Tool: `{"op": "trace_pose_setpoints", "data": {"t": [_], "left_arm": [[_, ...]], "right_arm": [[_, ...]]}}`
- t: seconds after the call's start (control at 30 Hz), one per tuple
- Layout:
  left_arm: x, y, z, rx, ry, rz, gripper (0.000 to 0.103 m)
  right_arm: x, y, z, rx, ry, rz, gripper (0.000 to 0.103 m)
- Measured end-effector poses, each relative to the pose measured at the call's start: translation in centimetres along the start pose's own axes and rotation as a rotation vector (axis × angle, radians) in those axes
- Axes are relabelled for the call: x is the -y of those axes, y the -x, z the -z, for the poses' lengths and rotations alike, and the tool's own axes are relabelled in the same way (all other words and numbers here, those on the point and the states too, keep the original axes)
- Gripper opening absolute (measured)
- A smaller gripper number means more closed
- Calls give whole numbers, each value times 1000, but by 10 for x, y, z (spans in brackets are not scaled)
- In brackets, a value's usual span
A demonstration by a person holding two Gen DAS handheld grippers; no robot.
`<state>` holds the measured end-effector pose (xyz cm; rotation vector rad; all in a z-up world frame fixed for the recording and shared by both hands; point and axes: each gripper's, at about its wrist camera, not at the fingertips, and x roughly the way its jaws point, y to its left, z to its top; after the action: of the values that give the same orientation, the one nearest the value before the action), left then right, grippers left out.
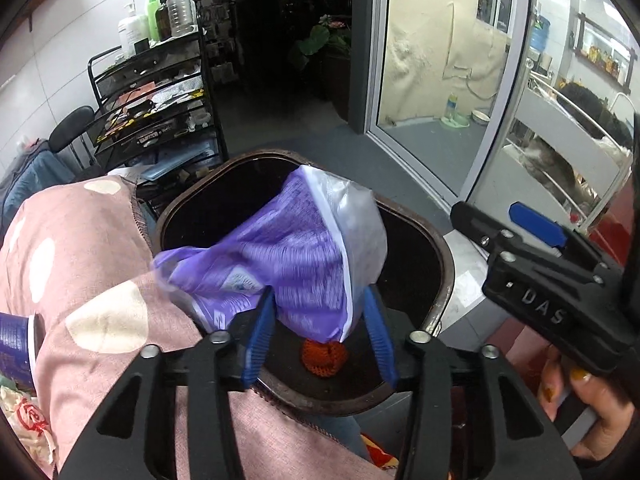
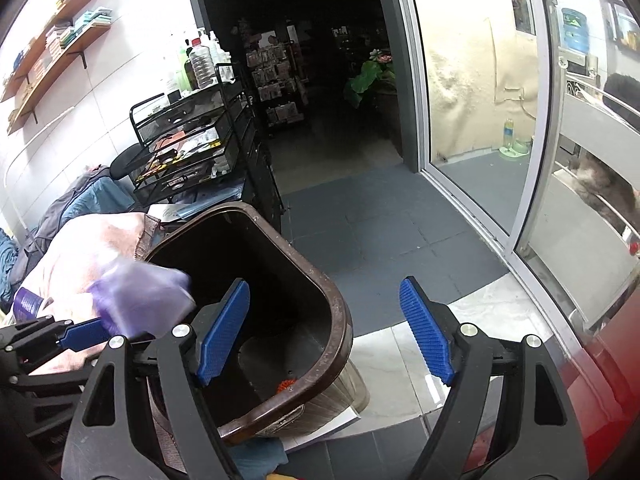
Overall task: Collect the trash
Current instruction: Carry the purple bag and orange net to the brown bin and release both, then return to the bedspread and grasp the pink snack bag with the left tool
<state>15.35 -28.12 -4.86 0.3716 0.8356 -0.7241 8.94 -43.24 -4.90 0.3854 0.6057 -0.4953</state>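
A purple and white plastic bag (image 1: 280, 256) hangs, blurred, over the mouth of a dark brown trash bin (image 1: 440, 264). Its lower end sits loosely between the blue pads of my left gripper (image 1: 320, 296), whose jaws stand apart and do not pinch it. An orange net ball (image 1: 323, 354) lies on the bin's floor. The right wrist view shows the same bag (image 2: 140, 292) as a purple blur at the bin's (image 2: 340, 312) left rim, with a left gripper finger (image 2: 84, 334) beside it. My right gripper (image 2: 324, 284) is open and empty, just right of the bin.
A pink spotted cloth (image 1: 80, 280) bulges against the bin's left side, with a purple can (image 1: 16, 344) at its edge. Behind stands a black wire cart (image 2: 188, 148) with bottles. A glass sliding door (image 2: 480, 120) is on the right. A hand (image 1: 592, 412) holds the right gripper.
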Motion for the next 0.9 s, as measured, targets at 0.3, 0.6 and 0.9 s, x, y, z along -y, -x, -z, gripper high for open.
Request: {"op": "trace_pose_setpoints", "data": {"t": [0.3, 0.6, 0.9], "left_arm": [[1, 5, 2, 27, -18, -18, 87], [-9, 39, 11, 95, 12, -64, 96], [-37, 96, 52, 195, 131, -133, 98]], "right_arm": [[3, 5, -3, 16, -9, 6, 85], [-5, 16, -5, 43, 12, -45, 91], [-49, 37, 2, 76, 104, -186, 93]]}}
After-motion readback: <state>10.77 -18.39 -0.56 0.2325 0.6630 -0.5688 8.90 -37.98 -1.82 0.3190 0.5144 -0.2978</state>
